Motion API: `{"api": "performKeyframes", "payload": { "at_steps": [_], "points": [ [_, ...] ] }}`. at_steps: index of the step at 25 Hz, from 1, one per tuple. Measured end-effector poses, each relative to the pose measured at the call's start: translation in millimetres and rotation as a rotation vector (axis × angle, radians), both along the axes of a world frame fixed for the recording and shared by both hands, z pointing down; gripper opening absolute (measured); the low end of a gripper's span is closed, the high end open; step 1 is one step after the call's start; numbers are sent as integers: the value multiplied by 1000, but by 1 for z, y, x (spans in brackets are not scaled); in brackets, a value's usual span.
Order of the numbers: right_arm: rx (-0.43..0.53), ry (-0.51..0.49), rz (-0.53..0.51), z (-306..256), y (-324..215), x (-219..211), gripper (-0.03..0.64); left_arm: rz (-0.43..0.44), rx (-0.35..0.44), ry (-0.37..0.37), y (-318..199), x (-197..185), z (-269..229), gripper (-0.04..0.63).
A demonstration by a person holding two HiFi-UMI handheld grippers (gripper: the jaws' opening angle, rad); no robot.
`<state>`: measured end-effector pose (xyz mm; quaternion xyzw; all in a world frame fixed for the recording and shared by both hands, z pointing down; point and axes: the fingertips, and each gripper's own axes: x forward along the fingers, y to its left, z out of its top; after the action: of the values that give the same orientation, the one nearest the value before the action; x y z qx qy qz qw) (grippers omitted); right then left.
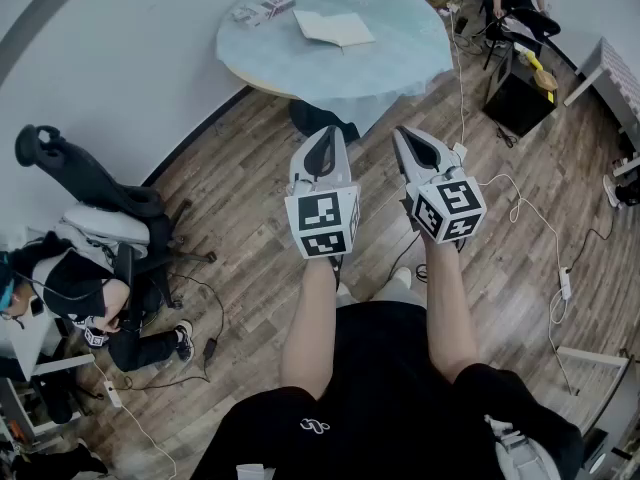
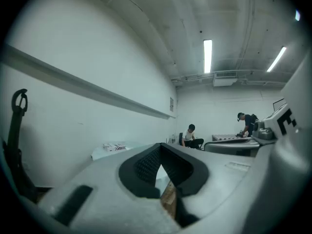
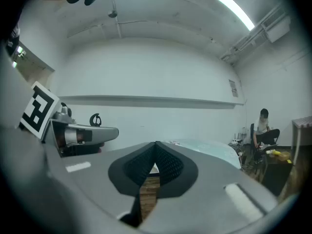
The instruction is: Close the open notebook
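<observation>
The open notebook (image 1: pixel 335 28) lies flat, pale pages up, on a round light-blue table (image 1: pixel 400 58) far ahead of me. Both grippers are held level over the wooden floor, well short of the table and side by side. My left gripper (image 1: pixel 322 140) has its jaws closed tip to tip with nothing between them; in the left gripper view the left gripper (image 2: pixel 161 147) shows its pads meeting. My right gripper (image 1: pixel 412 140) is shut and empty too, and in the right gripper view the right gripper (image 3: pixel 156 145) points at the table (image 3: pixel 209 147).
Small boxes (image 1: pixel 262 10) sit at the table's far left. A dark bag (image 1: pixel 320 118) lies under the table. A seated person on an office chair (image 1: pixel 90 258) is at my left, a black case (image 1: pixel 520 98) and floor cables (image 1: pixel 545 228) at my right.
</observation>
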<state>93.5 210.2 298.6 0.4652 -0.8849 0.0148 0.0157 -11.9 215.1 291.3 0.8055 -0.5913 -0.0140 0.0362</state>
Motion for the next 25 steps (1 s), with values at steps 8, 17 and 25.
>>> {"api": "performKeyframes", "payload": {
  "at_steps": [8,17,25],
  "points": [
    [-1,-31,3,-1,-6,-11,6,-11,-7,8,-3,-17,2,2],
    [-23,-18,10,5,-18,-16,6,-5,-32,53,-16,-29,9,2],
    [-32,10,17,11,-33,-19,6,3,-54,80,-38,-41,21,2]
  ]
}}
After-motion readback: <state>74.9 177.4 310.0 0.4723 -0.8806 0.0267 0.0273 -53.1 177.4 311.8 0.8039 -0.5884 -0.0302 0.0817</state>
